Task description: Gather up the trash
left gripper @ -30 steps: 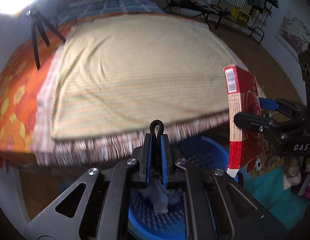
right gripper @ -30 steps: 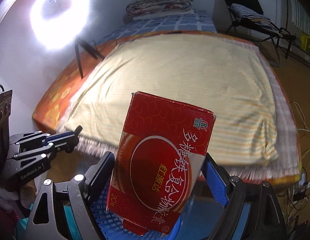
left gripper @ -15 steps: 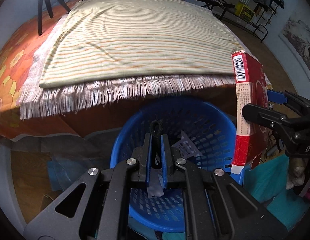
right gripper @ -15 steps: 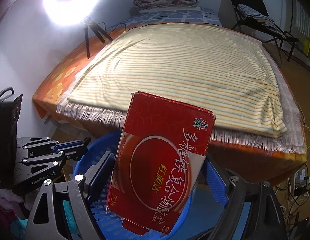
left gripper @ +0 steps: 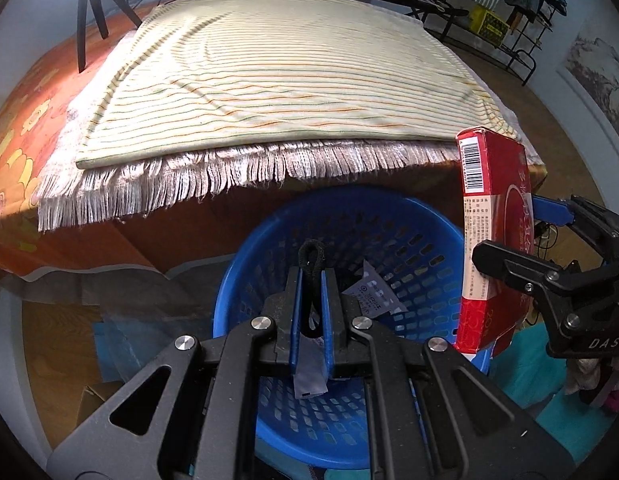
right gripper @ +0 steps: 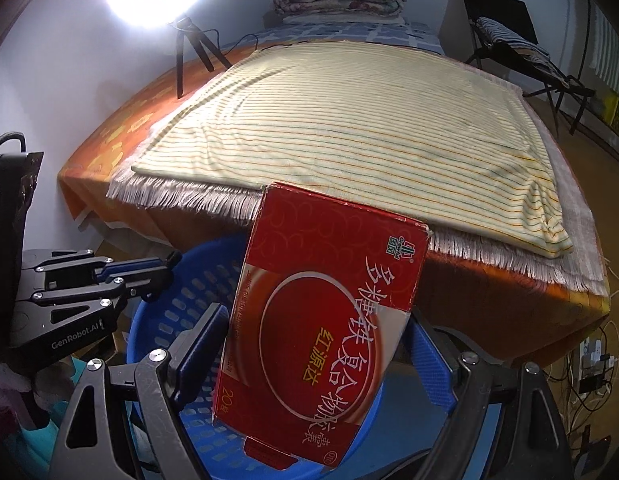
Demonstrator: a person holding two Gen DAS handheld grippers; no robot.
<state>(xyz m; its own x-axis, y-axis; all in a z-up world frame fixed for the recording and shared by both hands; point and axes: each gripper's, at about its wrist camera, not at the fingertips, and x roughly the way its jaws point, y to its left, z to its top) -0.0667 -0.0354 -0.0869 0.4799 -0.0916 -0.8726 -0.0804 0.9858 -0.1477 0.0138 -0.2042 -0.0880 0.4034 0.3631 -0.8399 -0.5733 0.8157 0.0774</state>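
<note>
A blue perforated basket (left gripper: pixel 245 280) (right gripper: pixel 149 320) stands on the floor against the foot of the bed. My left gripper (left gripper: pixel 310 276) (right gripper: pixel 165 268) hangs over the basket's opening. It is shut on a small piece of trash (left gripper: pixel 309 376), a grey scrap with a black loop sticking up past the fingertips. My right gripper (right gripper: pixel 313 324) (left gripper: pixel 513 232) is shut on a flat red box (right gripper: pixel 329 320) (left gripper: pixel 481 240) and holds it upright over the basket's right rim. A white wrapper (left gripper: pixel 373 292) lies inside the basket.
The bed with a striped blanket (left gripper: pixel 289 72) and its fringe fills the view behind the basket. A ring light on a tripod (right gripper: pixel 189 52) stands at the bed's left. A folding chair (right gripper: pixel 509 40) and cables (right gripper: pixel 589 364) are at the right. Cloth lies on the floor (left gripper: pixel 569 412).
Both grippers sank and moved from over the bed's edge to above the blue basket, which now fills the lower view. Both grips are unchanged.
</note>
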